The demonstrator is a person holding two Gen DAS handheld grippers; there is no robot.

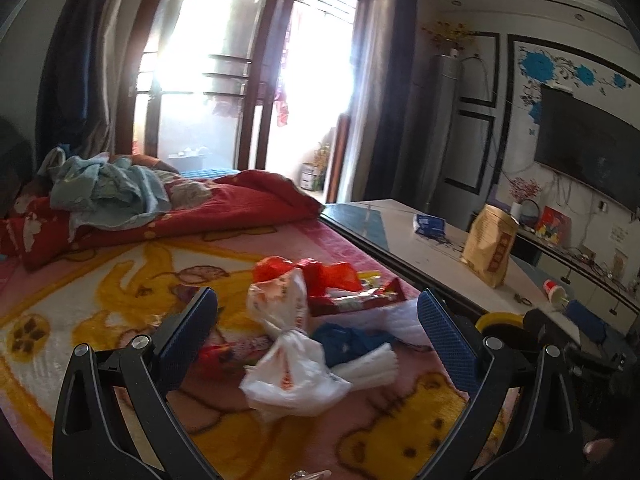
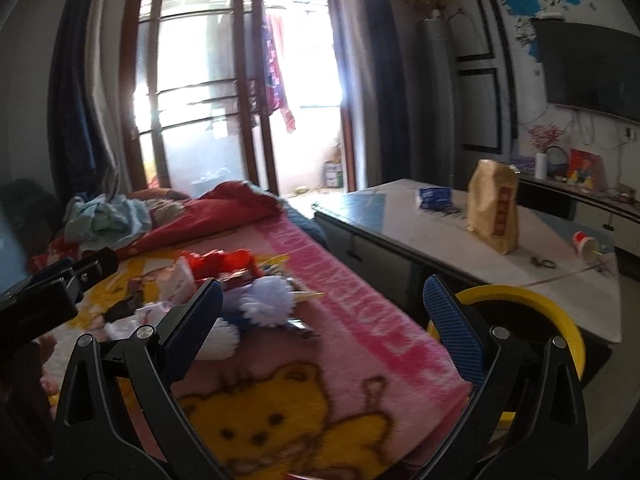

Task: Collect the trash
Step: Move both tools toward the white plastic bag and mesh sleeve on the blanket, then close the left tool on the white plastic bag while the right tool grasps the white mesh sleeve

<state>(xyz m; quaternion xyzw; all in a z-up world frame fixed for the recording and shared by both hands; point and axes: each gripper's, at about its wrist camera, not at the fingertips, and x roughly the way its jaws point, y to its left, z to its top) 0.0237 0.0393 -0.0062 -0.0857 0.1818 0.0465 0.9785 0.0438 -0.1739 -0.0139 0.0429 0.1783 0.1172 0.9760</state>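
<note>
We see both sets of jaws wide, empty. White plastic bag (image 1: 288,376) lies lower centre on bed (image 1: 100,280) among wrappers: light, soft, slippery; we judge knotted middle best hold.

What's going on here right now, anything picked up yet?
Nothing is picked up yet. A person holds both grippers open above the bed. The left gripper hangs over a pile of trash on the blanket, nearest a white plastic bag among red wrappers. The right gripper is empty beside it, with a yellow bin next to the bed.
</note>
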